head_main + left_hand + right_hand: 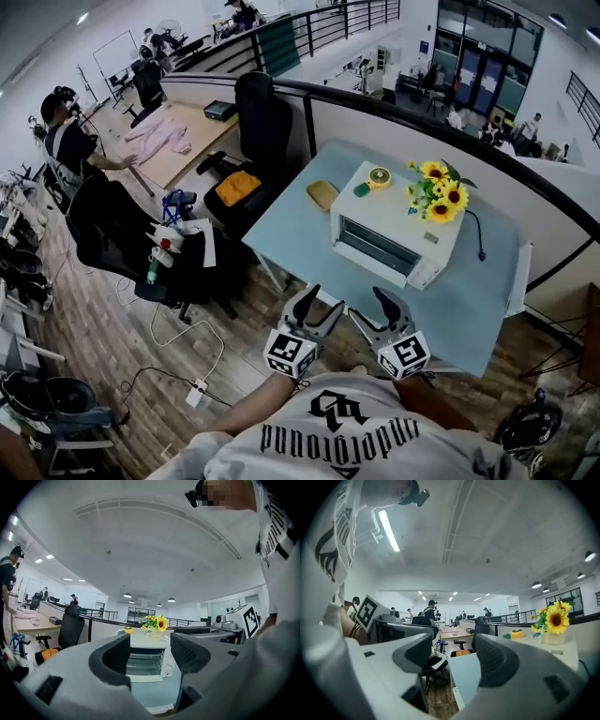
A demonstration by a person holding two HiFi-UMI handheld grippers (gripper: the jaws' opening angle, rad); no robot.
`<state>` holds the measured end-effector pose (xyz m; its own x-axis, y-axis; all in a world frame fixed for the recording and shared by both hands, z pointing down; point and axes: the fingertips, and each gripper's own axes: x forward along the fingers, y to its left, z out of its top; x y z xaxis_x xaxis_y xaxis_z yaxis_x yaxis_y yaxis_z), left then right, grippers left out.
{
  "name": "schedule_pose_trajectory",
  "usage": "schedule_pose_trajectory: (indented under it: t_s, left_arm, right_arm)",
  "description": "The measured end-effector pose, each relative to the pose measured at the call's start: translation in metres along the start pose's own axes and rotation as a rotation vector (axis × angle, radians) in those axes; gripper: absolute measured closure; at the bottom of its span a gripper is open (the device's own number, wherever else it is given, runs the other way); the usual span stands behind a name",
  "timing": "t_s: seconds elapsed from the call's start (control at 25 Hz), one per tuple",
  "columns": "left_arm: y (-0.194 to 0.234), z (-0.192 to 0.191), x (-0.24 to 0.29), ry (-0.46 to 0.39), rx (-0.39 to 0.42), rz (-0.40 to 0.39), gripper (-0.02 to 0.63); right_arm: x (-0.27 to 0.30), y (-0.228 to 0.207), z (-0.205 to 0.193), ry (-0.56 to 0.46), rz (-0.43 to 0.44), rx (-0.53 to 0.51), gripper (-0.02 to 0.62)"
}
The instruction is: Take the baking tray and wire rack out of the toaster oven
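— Where does the toaster oven (398, 220) (146, 641) stand against the jaws?

— On the blue table (469, 300), well ahead of both grippers. The left gripper (321, 305) (150, 653) frames it between parted, empty jaws. The right gripper (375, 314) (452, 660), also spread and empty, aims past the oven's left side.

— Anything inside?

— Bars of the wire rack (143, 662) show behind the glass. The baking tray cannot be made out.

— And the hands?

— Side by side and level, at the table's near edge.

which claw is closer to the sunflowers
Right. The right claw hovers off the table at its near edge, nearly straight in front of the sunflowers; the left claw is beside it, further left.
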<state>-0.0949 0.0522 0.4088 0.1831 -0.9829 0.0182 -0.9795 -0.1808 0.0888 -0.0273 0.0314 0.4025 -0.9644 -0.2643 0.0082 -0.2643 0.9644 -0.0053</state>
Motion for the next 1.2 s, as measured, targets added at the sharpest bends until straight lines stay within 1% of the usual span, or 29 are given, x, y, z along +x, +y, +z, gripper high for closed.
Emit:
schedule_pose_trajectory:
  t_s: [0.24, 0.48, 0.72, 0.92, 1.04, 1.2]
  left_arm:
    - [-0.025, -0.01, 0.063, 0.02, -0.005, -0.062, 0.33]
    - [-0.046, -0.017, 0.104, 0.038, -0.008, -0.121, 0.333]
    - [-0.064, -0.019, 0.133, 0.048, -0.013, -0.191, 0.333]
    - [-0.071, -0.015, 0.152, 0.051, -0.006, -0.263, 0.333]
    - [-0.069, -0.013, 0.161, 0.051, -0.001, -0.3, 0.334]
    - [-0.056, -0.009, 0.17, 0.056, -0.004, -0.347, 0.334]
  right_arm:
    - [-0.025, -0.059, -0.01, 0.019, -0.068, 0.007, 0.308]
    - [-0.046, -0.098, -0.018, 0.031, -0.131, 0.022, 0.31]
    - [-0.064, -0.122, -0.022, 0.045, -0.204, 0.037, 0.311]
    - [-0.074, -0.141, -0.019, 0.043, -0.293, 0.038, 0.313]
    - [-0.074, -0.148, -0.015, 0.036, -0.34, 0.03, 0.314]
    - [-0.064, -0.152, -0.012, 0.036, -0.391, 0.029, 0.316]
